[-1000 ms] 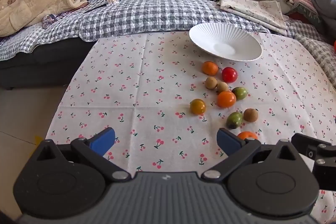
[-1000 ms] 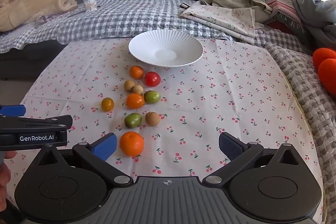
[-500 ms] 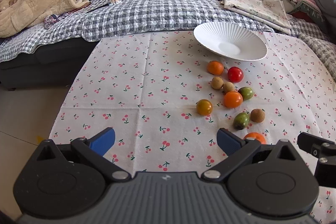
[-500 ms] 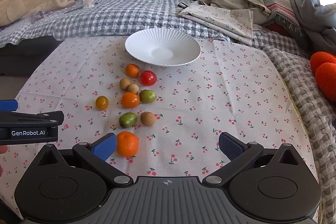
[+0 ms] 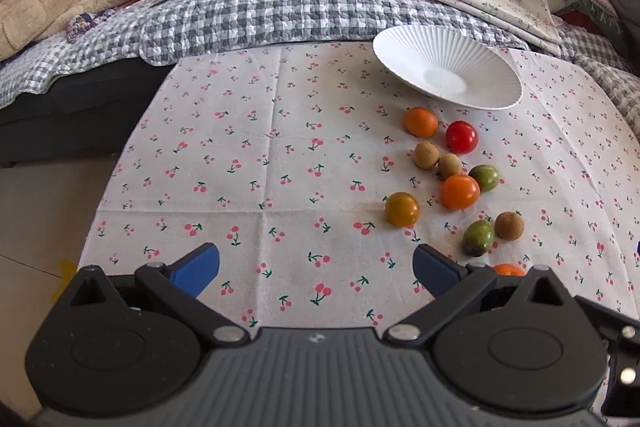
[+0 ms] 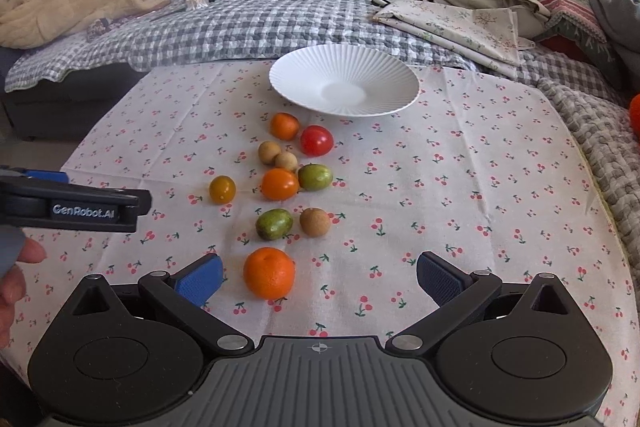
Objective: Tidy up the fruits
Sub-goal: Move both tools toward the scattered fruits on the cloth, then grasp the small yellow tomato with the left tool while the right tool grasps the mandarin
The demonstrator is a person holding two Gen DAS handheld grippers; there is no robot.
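Right wrist view, nearest first: the right claw (image 6: 319,277) hangs low over the worktop (image 6: 460,227), its blue pads spread wide and holding nothing. The big orange (image 6: 269,273) sits just inside the left pad, at about eleven o'clock from the claw's midpoint, close to the pad but apparently not touching it. Beyond it, toward twelve, lie a green fruit (image 6: 274,224) and a brown longan (image 6: 315,221), then an orange tomato (image 6: 280,183), a yellowish tomato (image 6: 222,189), a second green fruit (image 6: 315,177), two more longans (image 6: 277,155), a red tomato (image 6: 316,140) and a small tangerine (image 6: 284,126). Farthest, at twelve, stands the ribbed white plate (image 6: 288,83), with nothing in it.

The left claw (image 5: 316,269) is likewise spread and holds nothing, over bare cherry-print cloth; the fruit cluster lies at its one to two o'clock. From the right wrist view its body juts in at nine o'clock.

I judge this the very start: no fruit gathered yet, the first pick being lined up. The next move probably calls for shifting the right claw a little to the left to centre the orange, then closing gently, since it is round and could roll.
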